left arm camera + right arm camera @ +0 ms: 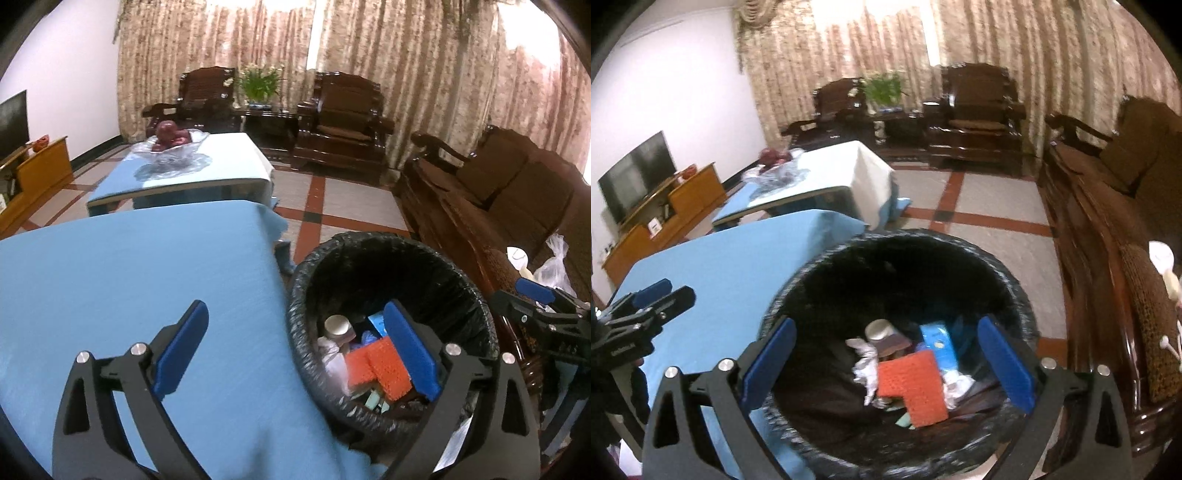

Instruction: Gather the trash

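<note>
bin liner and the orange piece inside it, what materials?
Bin liner: looks like thin black plastic film, crinkled and glossy at the rim. Orange piece: probably foam or soft rubber, matte, with a dimpled grid surface; can't say which.

Daylight glares through the curtains (332, 48); the room is dim, both views softly blurred, edges fisheye-bent.

Tabletop (129, 266) at left is plain light blue, the bin (820, 266) mid-frame has a shiny black liner. Inside it, an orange dotted sponge (912, 384) and a blue packet (938, 343). Floor (351, 206), center right, is pale tile with red stripes; curtains (369, 44) up top are mottled beige-brown.
</note>
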`<state>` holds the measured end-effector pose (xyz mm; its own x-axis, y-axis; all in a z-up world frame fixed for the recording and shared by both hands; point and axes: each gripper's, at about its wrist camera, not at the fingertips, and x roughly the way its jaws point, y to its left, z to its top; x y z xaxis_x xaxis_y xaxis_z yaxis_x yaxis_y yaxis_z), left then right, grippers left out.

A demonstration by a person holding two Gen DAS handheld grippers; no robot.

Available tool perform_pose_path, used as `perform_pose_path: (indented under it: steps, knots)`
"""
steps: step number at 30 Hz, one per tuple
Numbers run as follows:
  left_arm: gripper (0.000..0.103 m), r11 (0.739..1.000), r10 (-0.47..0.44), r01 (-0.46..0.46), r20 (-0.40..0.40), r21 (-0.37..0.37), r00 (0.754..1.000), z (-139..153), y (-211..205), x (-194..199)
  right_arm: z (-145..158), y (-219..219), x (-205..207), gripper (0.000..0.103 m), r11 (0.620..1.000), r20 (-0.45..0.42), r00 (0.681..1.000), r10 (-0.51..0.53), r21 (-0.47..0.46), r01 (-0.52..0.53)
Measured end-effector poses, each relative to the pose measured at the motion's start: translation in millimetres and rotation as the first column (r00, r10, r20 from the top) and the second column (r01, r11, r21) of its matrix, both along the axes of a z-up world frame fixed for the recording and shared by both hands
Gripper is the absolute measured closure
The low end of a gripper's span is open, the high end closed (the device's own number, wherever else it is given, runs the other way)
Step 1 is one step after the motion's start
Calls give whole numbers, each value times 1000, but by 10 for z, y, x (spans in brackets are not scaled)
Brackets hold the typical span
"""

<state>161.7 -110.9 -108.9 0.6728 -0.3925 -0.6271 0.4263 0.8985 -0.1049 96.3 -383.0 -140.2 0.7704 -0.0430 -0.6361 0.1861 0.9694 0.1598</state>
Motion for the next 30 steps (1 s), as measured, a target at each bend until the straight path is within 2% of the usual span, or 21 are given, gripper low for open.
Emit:
perform_pose_path:
  steps: [12,30]
  knots:
    - [8,998,63,-64,14,12,998,269,366,-397,412,572,-186,6,998,35,998,61,-33,-60]
    - [5,994,111,-109,71,-32,991,803,664,-778,884,900,-455,6,990,107,988,110,-101,-99]
